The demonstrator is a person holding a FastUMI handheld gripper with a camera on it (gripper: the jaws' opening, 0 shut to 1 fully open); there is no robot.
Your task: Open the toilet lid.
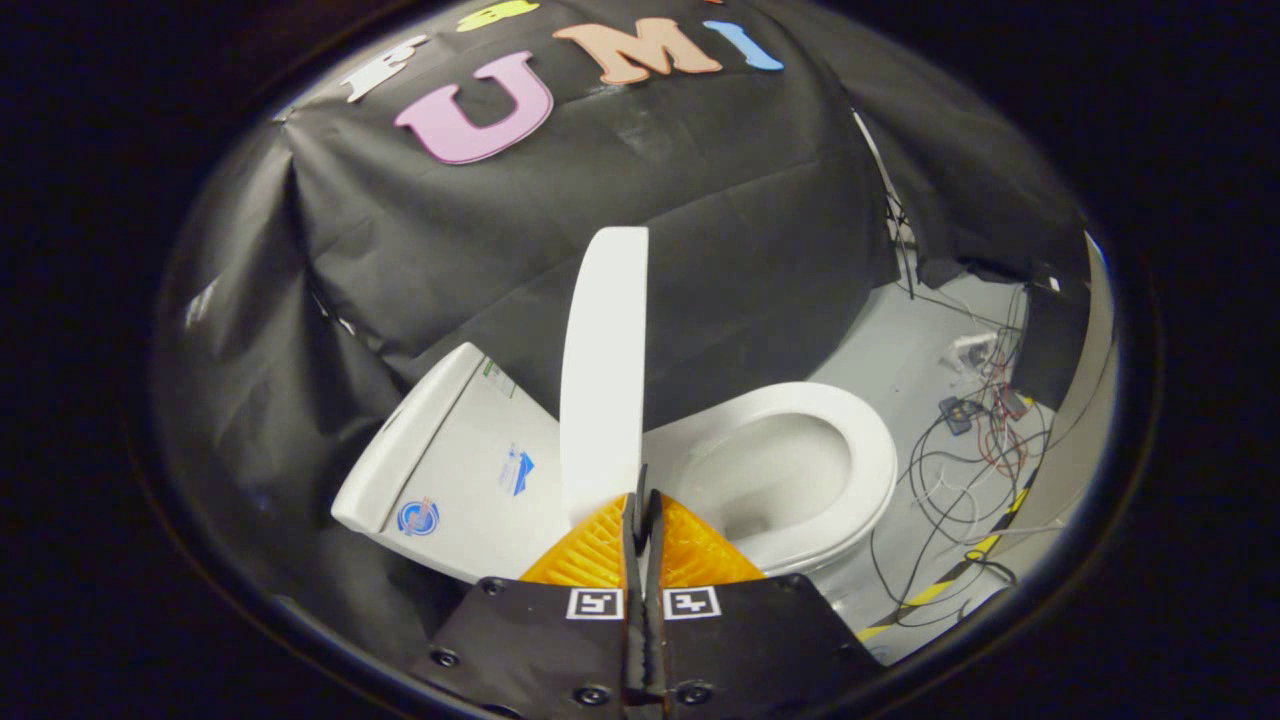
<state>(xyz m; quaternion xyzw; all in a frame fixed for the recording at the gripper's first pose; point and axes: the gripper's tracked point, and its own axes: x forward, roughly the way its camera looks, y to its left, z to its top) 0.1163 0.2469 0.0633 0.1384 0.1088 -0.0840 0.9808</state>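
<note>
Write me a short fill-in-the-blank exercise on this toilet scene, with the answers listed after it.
1. The toilet lid stands raised, seen edge-on just ahead of the gripper, whose fingers are ____ together.
2. The seat lies ____ on the bowl.
3. Beside the lid, away from the bowl, sits the white ____.
4. Loose ____ lie on the floor beyond the bowl.

Answers: closed; down; tank; cables
</note>
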